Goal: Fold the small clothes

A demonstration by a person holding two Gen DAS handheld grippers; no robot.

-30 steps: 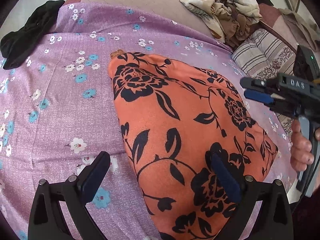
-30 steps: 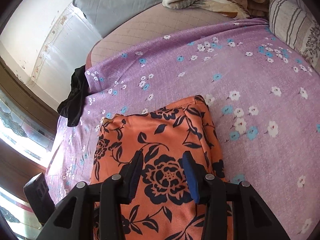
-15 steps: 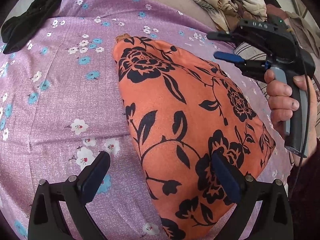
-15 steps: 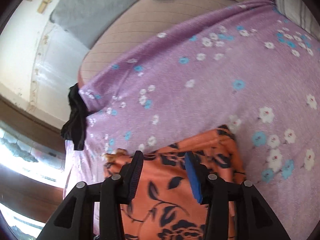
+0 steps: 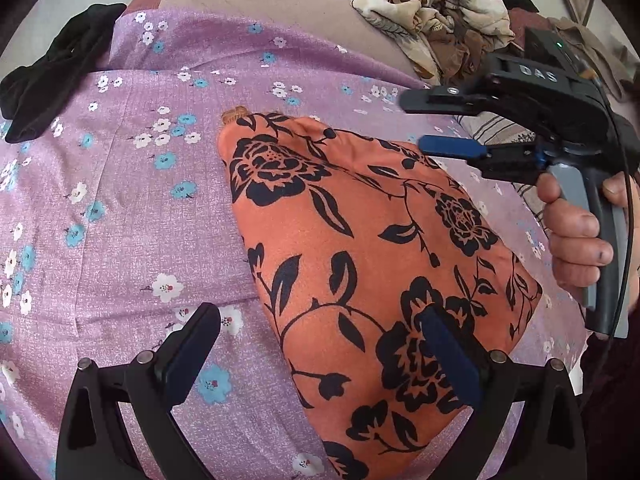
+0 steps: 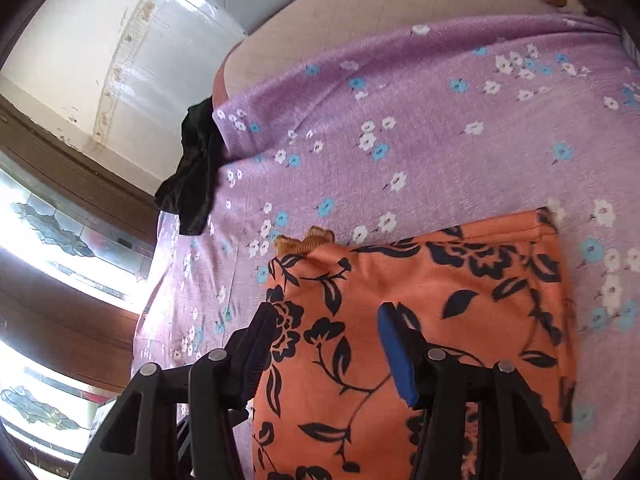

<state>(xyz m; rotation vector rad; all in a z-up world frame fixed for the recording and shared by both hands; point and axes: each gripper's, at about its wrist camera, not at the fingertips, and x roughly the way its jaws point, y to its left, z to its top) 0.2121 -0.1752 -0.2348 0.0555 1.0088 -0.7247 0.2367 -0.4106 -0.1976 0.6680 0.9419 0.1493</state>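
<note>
An orange garment with black flowers [image 5: 360,248] lies folded flat on the purple flowered sheet [image 5: 132,216]. It also shows in the right wrist view [image 6: 420,312]. My left gripper [image 5: 316,356] is open and empty, low over the garment's near left edge. My right gripper [image 6: 326,344] is open and empty, hovering above the garment. It shows in the left wrist view [image 5: 436,120], held over the garment's far right side.
A black garment [image 5: 52,80] lies at the sheet's far left edge, also in the right wrist view [image 6: 192,176]. A crumpled beige patterned cloth [image 5: 436,12] and a striped pillow [image 5: 492,128] lie at the back right. A window is at left [image 6: 48,240].
My right gripper has swung in over the garment's far right side, lifted and opened wider. My left gripper has stayed open near the garment's near edge.
</note>
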